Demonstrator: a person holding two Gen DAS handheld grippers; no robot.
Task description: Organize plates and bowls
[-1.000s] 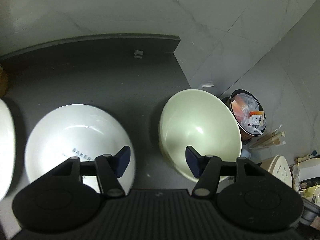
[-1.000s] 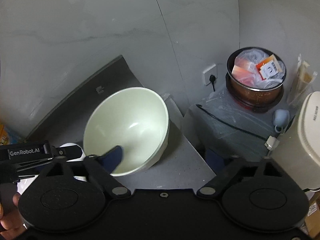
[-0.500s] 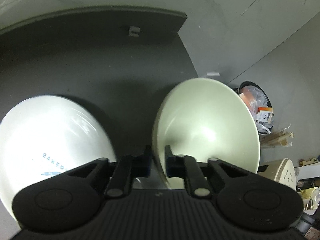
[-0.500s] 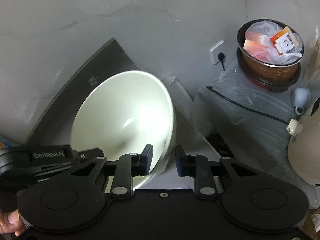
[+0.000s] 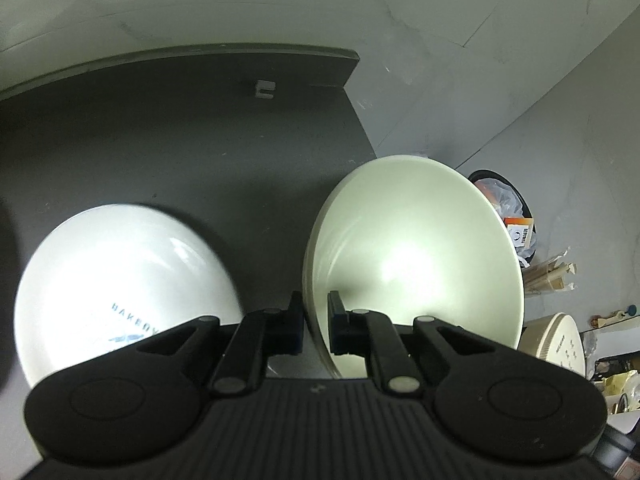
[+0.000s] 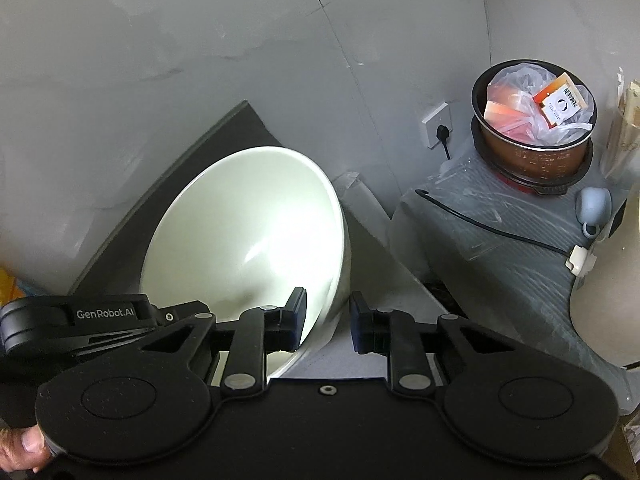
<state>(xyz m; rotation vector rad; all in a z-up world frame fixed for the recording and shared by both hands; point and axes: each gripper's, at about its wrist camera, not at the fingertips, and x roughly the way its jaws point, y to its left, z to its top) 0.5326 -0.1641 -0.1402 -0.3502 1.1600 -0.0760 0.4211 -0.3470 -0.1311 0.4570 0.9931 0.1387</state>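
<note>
On the dark counter, two bowls: white one free, green bowl rim-pinched by both grippers.

A dark grey countertop is bounded by a pale wall at its far edge and ends in a corner at the right. A white plate printed with blue lettering is seen lying on it at the near left, and a small white clip-like piece sits near the far edge. A pale green bowl is seen tilted at the near right, and whether its base touches the surface cannot be told.
</note>
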